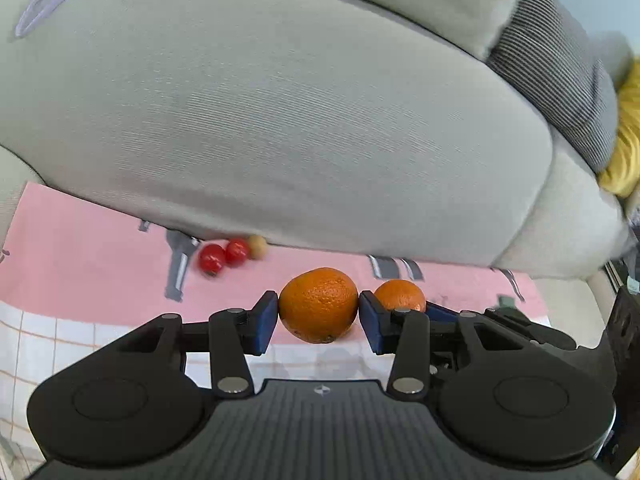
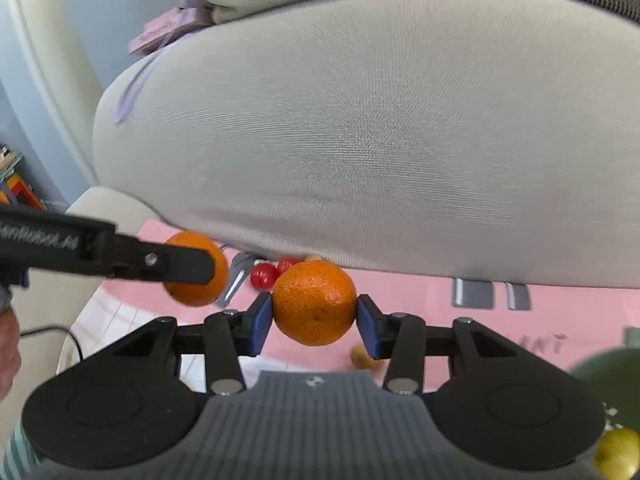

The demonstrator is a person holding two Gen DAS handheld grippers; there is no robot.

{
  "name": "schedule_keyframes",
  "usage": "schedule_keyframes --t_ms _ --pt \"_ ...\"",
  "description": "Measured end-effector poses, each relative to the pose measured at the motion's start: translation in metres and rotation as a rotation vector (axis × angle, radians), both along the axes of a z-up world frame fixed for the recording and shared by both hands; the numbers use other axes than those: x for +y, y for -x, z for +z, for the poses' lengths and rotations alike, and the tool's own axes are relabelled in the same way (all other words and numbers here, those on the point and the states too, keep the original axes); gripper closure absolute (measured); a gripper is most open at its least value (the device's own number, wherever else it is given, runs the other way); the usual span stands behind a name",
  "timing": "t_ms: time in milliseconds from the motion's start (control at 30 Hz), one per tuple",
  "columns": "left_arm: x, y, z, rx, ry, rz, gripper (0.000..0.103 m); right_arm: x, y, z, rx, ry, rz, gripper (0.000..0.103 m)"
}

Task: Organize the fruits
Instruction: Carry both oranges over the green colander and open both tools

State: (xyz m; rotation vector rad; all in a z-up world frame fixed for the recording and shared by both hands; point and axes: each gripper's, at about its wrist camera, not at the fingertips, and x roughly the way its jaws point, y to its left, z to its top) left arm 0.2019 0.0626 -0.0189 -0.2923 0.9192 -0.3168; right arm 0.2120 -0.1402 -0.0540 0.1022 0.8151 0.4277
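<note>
My left gripper (image 1: 319, 312) is shut on an orange (image 1: 318, 305), held above the pink cloth (image 1: 80, 248). My right gripper (image 2: 314, 314) is shut on a second orange (image 2: 314, 308). In the left wrist view the second orange (image 1: 400, 295) shows just right of the left gripper. In the right wrist view the left gripper's orange (image 2: 198, 270) shows to the left, partly behind the left gripper's black finger (image 2: 176, 266). Two red cherry tomatoes (image 1: 224, 257) and a small tan fruit (image 1: 258, 246) lie on the cloth by the sofa cushion. They also show in the right wrist view (image 2: 265, 275).
A large grey sofa cushion (image 1: 300, 120) rises right behind the fruit. A striped pillow (image 1: 560, 80) and yellow fabric (image 1: 626, 148) are at far right. A green bowl (image 2: 612, 380), a yellow-green fruit (image 2: 618, 454) and a small tan fruit (image 2: 360, 356) sit low right. A white checked cloth (image 1: 60, 340) lies nearer.
</note>
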Motion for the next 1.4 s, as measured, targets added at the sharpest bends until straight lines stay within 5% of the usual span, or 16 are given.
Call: schedule_keyframes --t_ms 633,1400 --pt "-0.11 0.067 0.016 -0.039 -0.055 -0.268 0.053 -0.097 0.119 0.024 -0.074 0.093 -0.043 0.06" --pt "-0.213 0.042 -0.023 0.058 -0.154 -0.509 0.053 -0.178 0.121 -0.012 0.026 0.198 -0.162 0.06"
